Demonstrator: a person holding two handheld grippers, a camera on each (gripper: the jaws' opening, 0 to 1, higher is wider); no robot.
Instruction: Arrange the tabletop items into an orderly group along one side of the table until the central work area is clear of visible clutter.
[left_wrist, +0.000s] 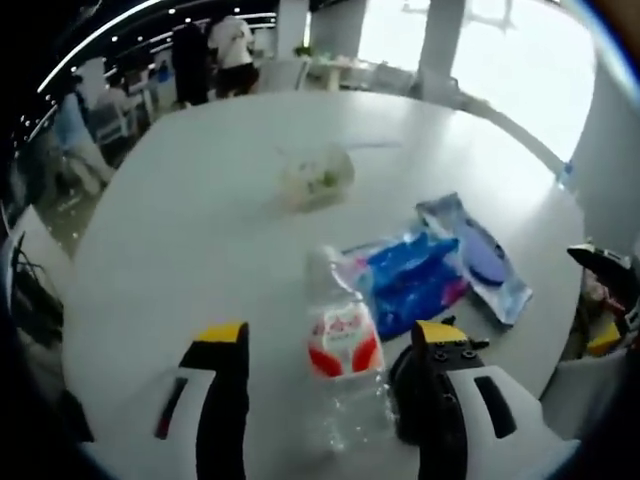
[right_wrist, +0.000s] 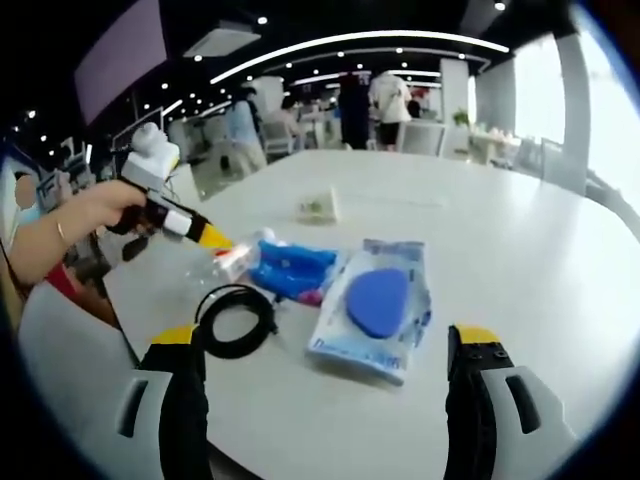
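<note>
In the left gripper view, the left gripper (left_wrist: 335, 375) had its yellow-tipped fingers (left_wrist: 222, 345) apart, one on either side of a clear plastic bottle (left_wrist: 343, 355) with a red-and-white label that lay on the white worktop (left_wrist: 190, 220). The bottle sat between the fingers without either one plainly pressing on it. At about 1 o'clock from the bottle lay a blue wrapped pack (left_wrist: 410, 280), and just beyond that, at 2 o'clock, a clear packet with a blue oval inside (left_wrist: 478, 258). Farther off, at 12 o'clock, a small clear container with something pale green in it (left_wrist: 315, 178) rested near the middle of the worktop.

In the right gripper view, the right gripper (right_wrist: 330, 385) hovered with its fingers wide apart and nothing between them. A coiled black cable (right_wrist: 236, 320) lay at 10 o'clock from it, just beside the near edge. The clear packet (right_wrist: 375, 308) lay at 12 o'clock, touching the blue pack (right_wrist: 290, 270) at its 10 o'clock side. A person's hand (right_wrist: 95, 215) held the left gripper (right_wrist: 215, 240) at the bottle (right_wrist: 235, 262). The small container (right_wrist: 316, 206) stood well apart, farther back. People stood in the background.
</note>
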